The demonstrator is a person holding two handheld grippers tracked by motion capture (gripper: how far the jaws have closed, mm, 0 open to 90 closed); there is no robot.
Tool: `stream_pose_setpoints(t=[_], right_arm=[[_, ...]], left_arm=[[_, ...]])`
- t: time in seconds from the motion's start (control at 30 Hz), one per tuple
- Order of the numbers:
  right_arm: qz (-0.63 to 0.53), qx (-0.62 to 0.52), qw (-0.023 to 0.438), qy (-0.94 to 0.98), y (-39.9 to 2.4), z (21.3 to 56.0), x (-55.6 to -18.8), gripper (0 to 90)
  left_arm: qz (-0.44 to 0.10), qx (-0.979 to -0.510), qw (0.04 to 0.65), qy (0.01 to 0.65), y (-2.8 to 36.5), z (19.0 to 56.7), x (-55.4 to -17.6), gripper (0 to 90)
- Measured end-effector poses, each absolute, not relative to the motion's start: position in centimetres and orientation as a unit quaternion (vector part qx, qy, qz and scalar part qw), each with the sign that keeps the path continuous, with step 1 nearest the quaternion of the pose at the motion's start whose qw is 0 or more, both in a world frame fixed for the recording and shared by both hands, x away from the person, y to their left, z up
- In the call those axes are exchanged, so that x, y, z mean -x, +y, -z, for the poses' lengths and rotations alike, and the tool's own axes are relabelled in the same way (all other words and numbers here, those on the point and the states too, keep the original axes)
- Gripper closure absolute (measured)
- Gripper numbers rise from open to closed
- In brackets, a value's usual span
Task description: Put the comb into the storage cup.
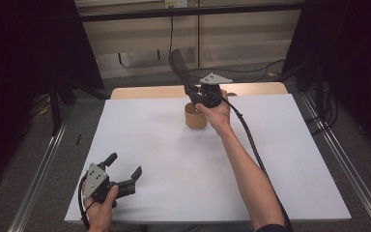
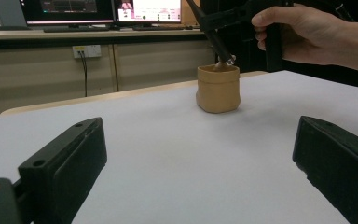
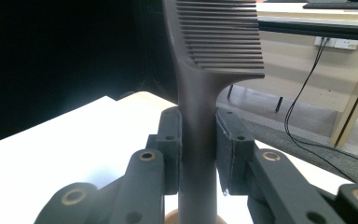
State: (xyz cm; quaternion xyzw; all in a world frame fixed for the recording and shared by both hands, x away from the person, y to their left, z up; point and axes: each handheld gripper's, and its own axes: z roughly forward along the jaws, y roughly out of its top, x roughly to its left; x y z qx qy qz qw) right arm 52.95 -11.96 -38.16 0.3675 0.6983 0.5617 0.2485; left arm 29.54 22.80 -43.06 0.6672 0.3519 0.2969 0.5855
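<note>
At the near left corner of the white tabletop, the left gripper rests low with its jaws spread wide and nothing between them. Further right, toward the far edge, stands a small tan pot. Above it the right gripper is clamped on the handle of a dark comb, whose handle end dips into the pot's mouth while the teeth point up and away. No brand, label or lettering can be read on any of them; the screens behind are too blurred.
</note>
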Motion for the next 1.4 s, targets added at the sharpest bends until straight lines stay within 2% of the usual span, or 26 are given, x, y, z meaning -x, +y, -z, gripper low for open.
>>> stream_pose_setpoints(t=[0.57, 1.4], right_arm=[[-0.545, -0.365, 0.25, 0.712, -11.8, 39.8, -53.6, 72.8], [-0.536, -0.353, 0.244, 0.727, -11.6, 41.3, -52.7, 72.8]], left_arm=[[-0.296, -0.665, 0.587, 0.353, 23.0, 43.0, -29.6, 3.0], [-0.295, -0.665, 0.586, 0.356, 23.1, 43.0, -29.7, 2.9]])
